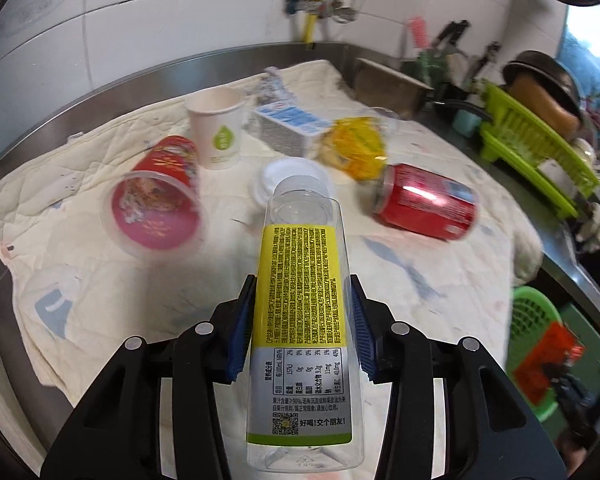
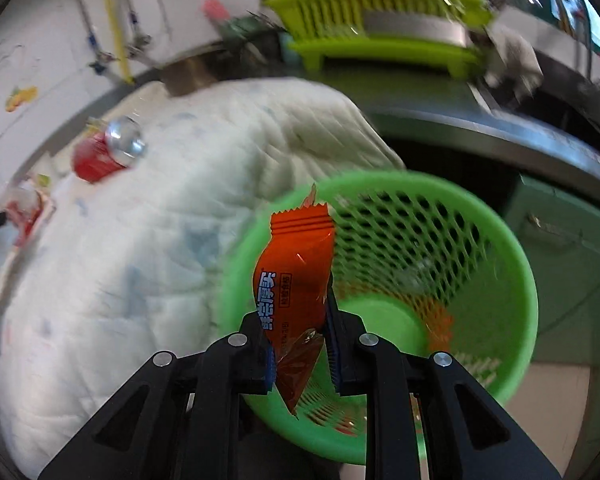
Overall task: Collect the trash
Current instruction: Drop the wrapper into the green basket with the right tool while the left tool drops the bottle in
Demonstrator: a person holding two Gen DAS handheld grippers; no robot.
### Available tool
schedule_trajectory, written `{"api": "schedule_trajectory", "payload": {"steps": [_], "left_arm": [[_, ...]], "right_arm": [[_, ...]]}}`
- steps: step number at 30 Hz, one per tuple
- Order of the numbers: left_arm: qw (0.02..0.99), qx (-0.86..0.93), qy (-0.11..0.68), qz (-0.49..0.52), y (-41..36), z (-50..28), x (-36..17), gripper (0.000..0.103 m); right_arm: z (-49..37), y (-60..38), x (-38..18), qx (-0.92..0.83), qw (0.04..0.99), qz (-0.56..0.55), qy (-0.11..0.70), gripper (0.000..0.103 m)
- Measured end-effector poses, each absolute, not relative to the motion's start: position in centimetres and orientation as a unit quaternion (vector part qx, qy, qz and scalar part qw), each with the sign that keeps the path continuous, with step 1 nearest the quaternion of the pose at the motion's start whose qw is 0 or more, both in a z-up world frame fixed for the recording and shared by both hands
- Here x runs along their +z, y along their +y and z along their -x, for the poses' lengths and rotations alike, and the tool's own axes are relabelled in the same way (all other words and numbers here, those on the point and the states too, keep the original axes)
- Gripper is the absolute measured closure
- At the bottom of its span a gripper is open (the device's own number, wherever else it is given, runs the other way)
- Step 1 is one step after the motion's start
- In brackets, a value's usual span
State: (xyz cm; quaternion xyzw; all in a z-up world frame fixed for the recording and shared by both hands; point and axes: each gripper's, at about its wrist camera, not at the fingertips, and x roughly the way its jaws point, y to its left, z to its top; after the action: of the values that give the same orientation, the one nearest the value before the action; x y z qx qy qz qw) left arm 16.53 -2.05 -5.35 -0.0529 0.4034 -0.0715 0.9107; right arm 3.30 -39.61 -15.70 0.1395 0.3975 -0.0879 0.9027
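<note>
While the left claw [image 1: 300, 320] is clenched on a clear plastic bottle [image 1: 300, 312] held above the near part of the cloth-covered tabletop [image 1: 440, 272], the right claw [image 2: 300, 344] is clamped on an orange wrapper [image 2: 296, 280] over the rim of the green mesh basket [image 2: 500, 248], just off the tabletop's edge. Toward the far edge are seen a tipped red cup [image 1: 156, 196], a white paper cup [image 1: 217, 132], a yellow packet [image 1: 354, 146] and a red can [image 1: 428, 204], with bare cloth left between them and the bottle.

Home kitchen: steel counter [image 1: 100, 96], tiled wall [image 1: 140, 8], green dish rack [image 1: 540, 152], dark pans [image 1: 548, 76], wall taps [image 1: 320, 4].
</note>
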Motion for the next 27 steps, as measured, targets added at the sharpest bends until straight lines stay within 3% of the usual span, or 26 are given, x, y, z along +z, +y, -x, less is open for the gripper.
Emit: {"api": "schedule_trajectory", "payload": {"steps": [4,7,14,20,27], "left_arm": [[0.908,-0.121,0.399,0.048,-5.0,-15.1,-4.4,0.060],[0.902,-0.168,0.394,0.042,-8.1,-14.0,-3.6,0.060],[0.873,-0.270,0.406,0.005,-17.1,-12.5,-3.7,0.060],[0.831,-0.338,0.441,-0.022,-25.0,-11.3,-6.2,0.060],[0.774,-0.378,0.505,-0.056,-33.3,-11.2,-11.8,0.059]], "right_arm": [[-2.8,-40.3,-17.3,-0.103,0.894,-0.137,0.415,0.074],[-2.1,-40.6,-17.6,-0.110,0.893,-0.131,0.416,0.061],[0.1,-41.6,-16.9,-0.126,0.894,-0.146,0.405,0.043],[3.2,-43.0,-15.0,-0.142,0.903,-0.150,0.377,0.032],[7.1,-44.6,-12.8,-0.158,0.912,-0.158,0.344,0.027]]}}
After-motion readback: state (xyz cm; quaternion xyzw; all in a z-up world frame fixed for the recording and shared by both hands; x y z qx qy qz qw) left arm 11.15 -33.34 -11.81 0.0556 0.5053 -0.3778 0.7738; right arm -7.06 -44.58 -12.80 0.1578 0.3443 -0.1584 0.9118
